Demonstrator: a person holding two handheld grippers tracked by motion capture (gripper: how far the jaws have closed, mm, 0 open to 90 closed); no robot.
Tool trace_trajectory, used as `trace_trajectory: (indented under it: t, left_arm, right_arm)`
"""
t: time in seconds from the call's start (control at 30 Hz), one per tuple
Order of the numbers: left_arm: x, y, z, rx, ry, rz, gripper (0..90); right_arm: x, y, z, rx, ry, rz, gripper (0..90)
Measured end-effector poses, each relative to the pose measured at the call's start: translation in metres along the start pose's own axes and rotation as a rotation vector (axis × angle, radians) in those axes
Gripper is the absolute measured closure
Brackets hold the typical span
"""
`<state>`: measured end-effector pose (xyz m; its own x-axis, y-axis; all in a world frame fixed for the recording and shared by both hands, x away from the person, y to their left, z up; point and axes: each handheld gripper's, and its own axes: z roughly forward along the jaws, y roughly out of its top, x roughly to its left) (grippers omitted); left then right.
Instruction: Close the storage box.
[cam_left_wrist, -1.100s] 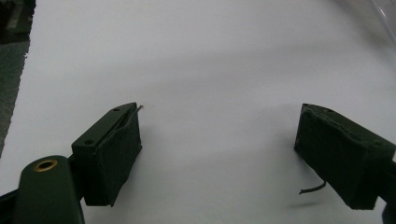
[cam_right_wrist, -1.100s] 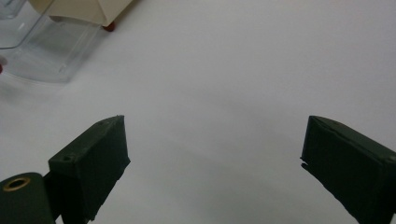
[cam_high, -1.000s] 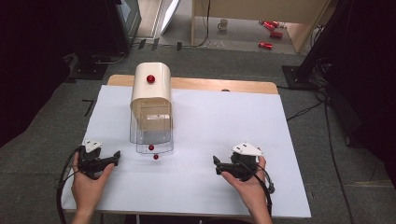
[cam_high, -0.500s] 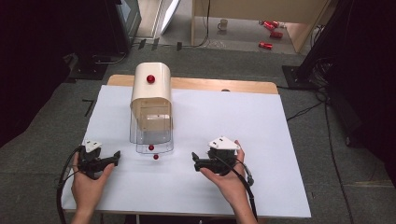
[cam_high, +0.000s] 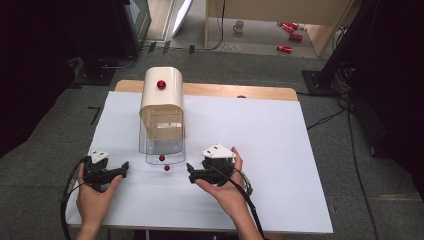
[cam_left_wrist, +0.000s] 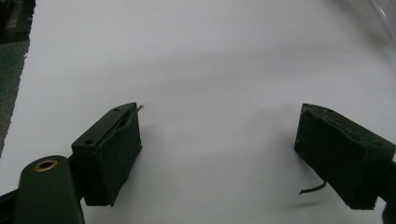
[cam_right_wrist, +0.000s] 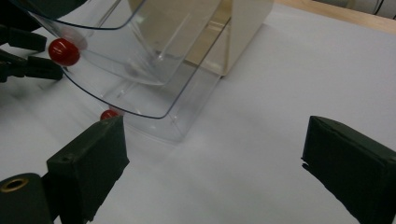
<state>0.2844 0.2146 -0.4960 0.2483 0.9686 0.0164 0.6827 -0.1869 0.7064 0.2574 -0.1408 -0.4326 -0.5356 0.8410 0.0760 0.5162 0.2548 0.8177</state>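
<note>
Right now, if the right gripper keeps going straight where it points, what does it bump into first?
Probably the clear drawer of the cream box; the open right gripper aims at its front corner. The red knob sits off to the side.

We are in a lab or studio: our white-covered worktop (cam_high: 260, 150) stands on grey carpet (cam_high: 65, 125), with cables (cam_high: 330, 117), black equipment stands (cam_high: 330, 70) and dark curtains (cam_high: 395, 75) around it.

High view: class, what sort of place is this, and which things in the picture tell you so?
Probably a lab or workshop set up for recording, not a home. A white sheet covers the work table, cables trail over a grey floor, and dark equipment stands flank it.
</note>
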Motion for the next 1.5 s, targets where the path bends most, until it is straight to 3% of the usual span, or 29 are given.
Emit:
trace_trajectory:
  t: [0.47, 0.77, 1.23, 1.5]
  left_arm:
    - [0.000, 0.000, 0.000, 0.001, 0.000, 0.001, 14.4]
    - [0.000, 0.000, 0.000, 0.000, 0.000, -0.002, 14.4]
    - [0.000, 0.000, 0.000, 0.003, 0.000, 0.002, 14.4]
    - [0.000, 0.000, 0.000, 0.002, 0.000, 0.001, 14.4]
  right_arm:
    - [0.030, 0.016, 0.023, -0.014, 0.054, -0.038, 6.8]
    - [0.039, 0.022, 0.037, -0.011, 0.067, -0.041, 3.3]
    - [0.049, 0.021, 0.056, 0.001, 0.038, -0.051, 1.1]
    - [0.053, 0.022, 0.057, -0.013, 0.024, -0.071, 6.3]
